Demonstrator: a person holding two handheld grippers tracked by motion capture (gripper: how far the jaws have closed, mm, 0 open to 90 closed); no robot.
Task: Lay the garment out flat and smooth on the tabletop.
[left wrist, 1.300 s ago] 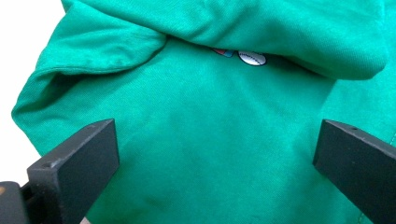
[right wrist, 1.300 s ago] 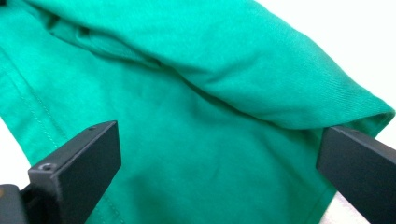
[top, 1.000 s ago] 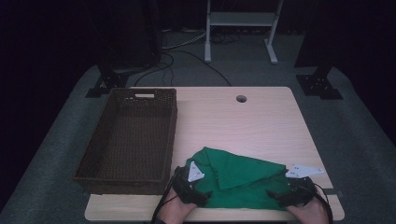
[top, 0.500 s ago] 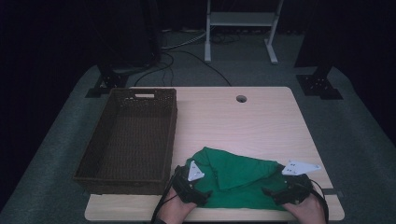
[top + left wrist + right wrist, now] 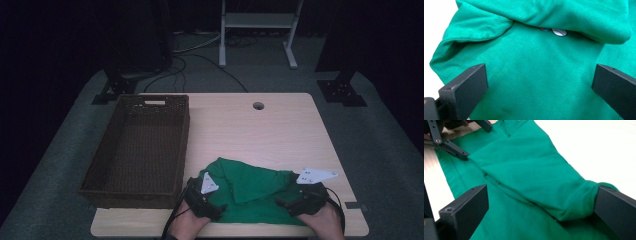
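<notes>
The right tool point(image 5: 286, 204) is sliding slightly leftward, the left tool point(image 5: 216, 207) holding position; both hands are lying low at lower centre, jaws spread wide over the green garment point(image 5: 250, 192) on the surface point(image 5: 260, 130).

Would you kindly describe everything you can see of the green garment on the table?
The green garment looks like soft knit cotton, lying crumpled and partly folded at the table's near edge, right of the wicker basket. A small printed patch peeks from under a fold. The left tongs and right tongs stand open over it.
</notes>
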